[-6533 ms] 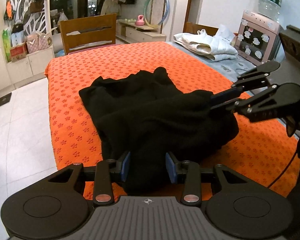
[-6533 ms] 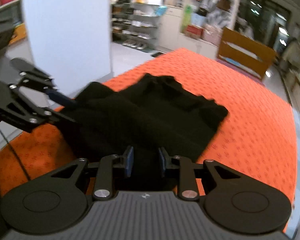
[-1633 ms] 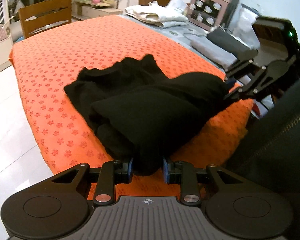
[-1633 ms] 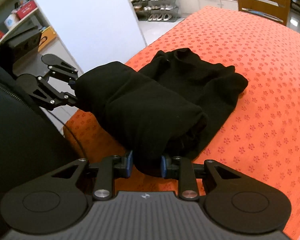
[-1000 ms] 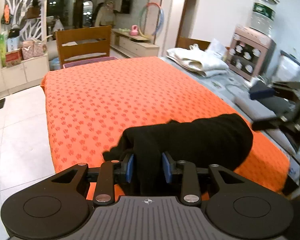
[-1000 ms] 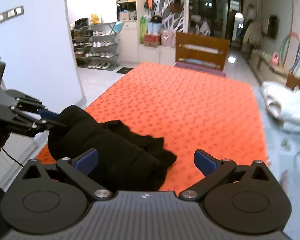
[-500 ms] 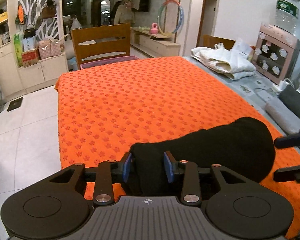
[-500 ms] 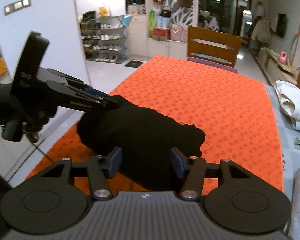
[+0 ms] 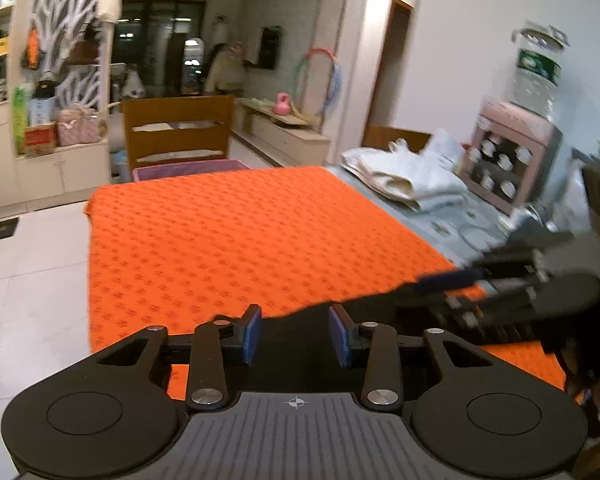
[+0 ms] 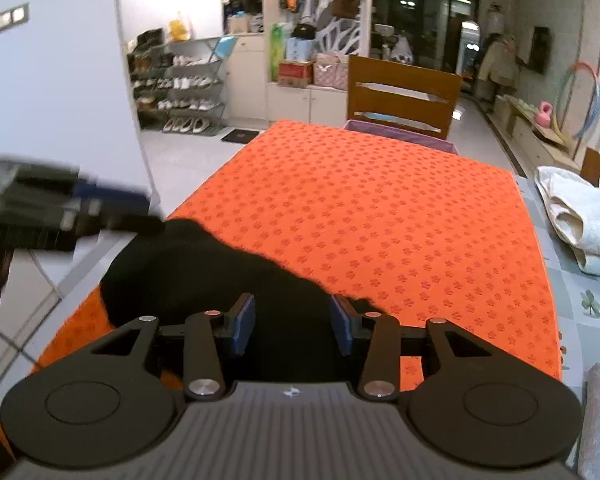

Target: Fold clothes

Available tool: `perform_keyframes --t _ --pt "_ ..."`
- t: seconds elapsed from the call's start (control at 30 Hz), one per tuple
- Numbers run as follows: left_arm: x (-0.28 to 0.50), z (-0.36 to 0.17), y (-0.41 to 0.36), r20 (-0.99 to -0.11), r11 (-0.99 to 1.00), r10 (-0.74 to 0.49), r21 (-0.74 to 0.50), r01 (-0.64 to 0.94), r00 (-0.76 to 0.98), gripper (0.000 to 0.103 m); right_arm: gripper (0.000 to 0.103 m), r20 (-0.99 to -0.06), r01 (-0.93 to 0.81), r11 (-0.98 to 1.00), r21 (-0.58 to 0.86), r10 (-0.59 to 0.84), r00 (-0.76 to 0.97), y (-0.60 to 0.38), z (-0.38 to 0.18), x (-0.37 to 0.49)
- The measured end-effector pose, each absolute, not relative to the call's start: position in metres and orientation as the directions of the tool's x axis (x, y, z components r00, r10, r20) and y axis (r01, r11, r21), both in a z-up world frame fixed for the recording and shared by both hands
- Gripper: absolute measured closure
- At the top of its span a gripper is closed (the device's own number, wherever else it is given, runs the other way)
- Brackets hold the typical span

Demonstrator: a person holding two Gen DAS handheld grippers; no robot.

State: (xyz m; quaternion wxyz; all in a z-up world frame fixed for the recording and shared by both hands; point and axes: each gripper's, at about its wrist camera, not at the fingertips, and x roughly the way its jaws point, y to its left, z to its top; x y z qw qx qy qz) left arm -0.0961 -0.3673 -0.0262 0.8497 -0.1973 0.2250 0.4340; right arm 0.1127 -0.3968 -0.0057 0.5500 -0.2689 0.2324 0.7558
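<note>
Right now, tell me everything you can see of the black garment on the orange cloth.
The black garment is a soft, matte, bunched bundle with no visible details, lying at the near edge of the orange patterned cloth. It sits between the blue pads of the right gripper and of the left gripper; whether either pinches it is unclear. Its ends are hidden.

Both cameras sit low at the near edge of the orange cloth (image 9: 240, 240), looking down its length toward the wooden chair (image 10: 404, 92). Left view angles rightward, right view leftward; each catches the other gripper (image 9: 452, 280) at its border.
</note>
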Motion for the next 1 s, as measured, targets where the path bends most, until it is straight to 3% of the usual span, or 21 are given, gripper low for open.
perform_keyframes --t 0.03,0.1,0.33,0.5,0.63,0.83,1.0 --pt "-0.091 -0.029 -0.367 -0.563 0.555 0.639 -0.135 -0.821 0.525 0.073 0.065 -0.666 -0.958 -0.276 0.070 0.702 -0.251 -0.393 -0.007 0.115" --pt "-0.082 -0.036 -0.365 -0.588 0.562 0.624 -0.119 -0.818 0.514 0.074 0.072 -0.679 -0.963 -0.253 0.097 0.691 -0.250 -0.383 -0.014 0.118" --pt "-0.079 -0.074 -0.344 -0.666 0.494 0.611 -0.101 -0.863 0.427 0.083 0.074 -0.711 -0.971 -0.224 0.082 0.670 -0.214 -0.355 -0.058 0.118" --pt "-0.083 -0.061 -0.346 -0.621 0.498 0.637 -0.121 -0.859 0.457 0.082 0.074 -0.690 -0.969 -0.231 0.085 0.688 -0.224 -0.345 -0.071 0.118" --pt "-0.086 -0.051 -0.347 -0.585 0.501 0.656 -0.136 -0.855 0.477 0.069 0.074 -0.678 -0.972 -0.210 0.110 0.699 -0.228 -0.343 -0.058 0.123" --pt "-0.093 -0.081 -0.322 -0.639 0.451 0.623 -0.178 -0.875 0.451 0.072 0.073 -0.677 -0.974 -0.190 0.124 0.702 -0.223 -0.338 -0.074 0.128" --pt "-0.099 -0.079 -0.320 -0.632 0.428 0.622 -0.220 -0.877 0.462 0.075 0.073 -0.661 -0.969 -0.195 0.151 0.709 -0.246 -0.334 -0.083 0.137"
